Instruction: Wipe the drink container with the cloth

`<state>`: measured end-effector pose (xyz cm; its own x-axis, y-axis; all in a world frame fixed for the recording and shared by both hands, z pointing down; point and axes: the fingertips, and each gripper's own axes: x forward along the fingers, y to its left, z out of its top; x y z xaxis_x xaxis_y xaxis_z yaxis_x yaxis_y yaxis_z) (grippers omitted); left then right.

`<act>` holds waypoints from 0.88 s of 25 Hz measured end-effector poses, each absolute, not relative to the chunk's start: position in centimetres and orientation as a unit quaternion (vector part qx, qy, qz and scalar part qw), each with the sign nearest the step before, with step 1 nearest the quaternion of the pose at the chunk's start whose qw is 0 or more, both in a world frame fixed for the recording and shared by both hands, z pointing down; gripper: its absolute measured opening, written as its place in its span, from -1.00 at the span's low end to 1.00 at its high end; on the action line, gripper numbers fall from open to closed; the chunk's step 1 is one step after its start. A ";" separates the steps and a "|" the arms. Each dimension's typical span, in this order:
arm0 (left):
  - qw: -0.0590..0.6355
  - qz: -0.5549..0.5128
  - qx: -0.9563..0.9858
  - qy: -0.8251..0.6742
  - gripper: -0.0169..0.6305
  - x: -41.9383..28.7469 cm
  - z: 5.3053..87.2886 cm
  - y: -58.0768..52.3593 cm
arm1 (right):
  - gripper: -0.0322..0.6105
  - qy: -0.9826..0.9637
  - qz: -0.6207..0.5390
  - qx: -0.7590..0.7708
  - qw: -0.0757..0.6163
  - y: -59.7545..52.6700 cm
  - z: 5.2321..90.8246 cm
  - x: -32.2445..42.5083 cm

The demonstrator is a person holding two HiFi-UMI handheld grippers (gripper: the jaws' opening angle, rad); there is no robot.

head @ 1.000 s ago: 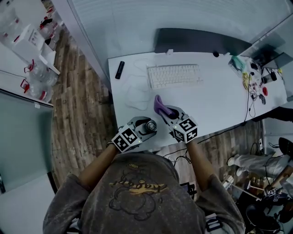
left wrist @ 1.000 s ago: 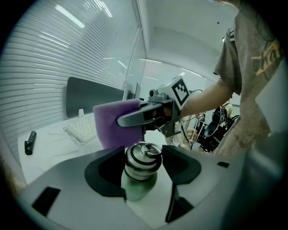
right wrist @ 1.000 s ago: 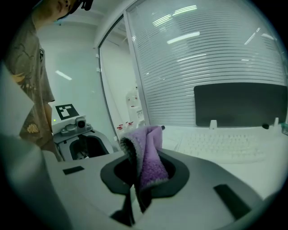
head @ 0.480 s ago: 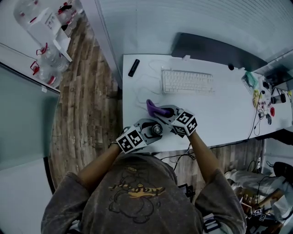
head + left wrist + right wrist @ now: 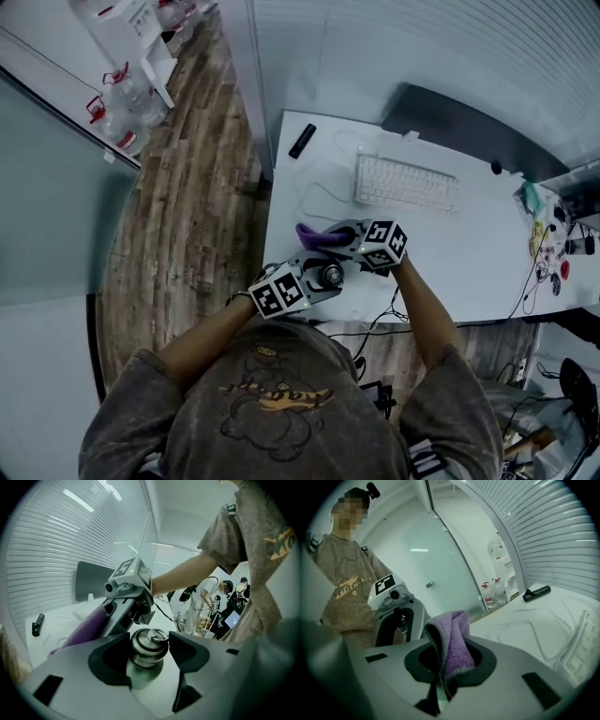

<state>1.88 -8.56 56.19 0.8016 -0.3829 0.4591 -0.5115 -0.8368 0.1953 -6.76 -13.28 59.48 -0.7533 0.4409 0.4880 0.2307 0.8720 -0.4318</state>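
Note:
A steel drink bottle point(image 5: 146, 656) with a ringed lid point(image 5: 332, 276) is clamped between the pads of my left gripper point(image 5: 149, 654), held above the near edge of the white desk point(image 5: 469, 244). My right gripper point(image 5: 450, 665) is shut on a folded purple cloth point(image 5: 452, 641), which sticks out past the jaws. In the head view the cloth point(image 5: 314, 235) points left, just beyond the left gripper point(image 5: 323, 277). The right gripper point(image 5: 352, 236) sits close behind the bottle; the cloth is beside it, and contact is not clear.
A white keyboard point(image 5: 405, 186) lies at mid desk with a dark monitor point(image 5: 469, 131) behind it. A black marker-like object point(image 5: 301, 141) and a thin white cable point(image 5: 323, 187) lie at the desk's far left. Clutter sits at the right end point(image 5: 553, 220). Wooden floor left.
The head view has swung, so the desk sits further right and turned. Both grippers have drawn closer together, the cloth now nearer the bottle. Both grips are unchanged.

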 end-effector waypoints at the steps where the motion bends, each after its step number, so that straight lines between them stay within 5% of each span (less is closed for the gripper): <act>1: 0.157 0.206 0.936 -0.239 -0.13 1.8 56.2 -8.5 | -0.74 -0.915 0.176 -0.199 0.305 -12.9 59.7 -7.0; 22: 0.164 0.191 0.937 -0.242 -0.13 1.4 55.9 -8.3 | -0.75 -0.821 0.246 -0.334 0.391 -9.5 62.0 -7.8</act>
<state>1.39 -8.30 55.92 0.8104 -0.3906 0.4366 -0.5157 -0.8292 0.2154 -7.80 -9.53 62.04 -0.4707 0.7417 0.4779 0.3565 0.6553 -0.6659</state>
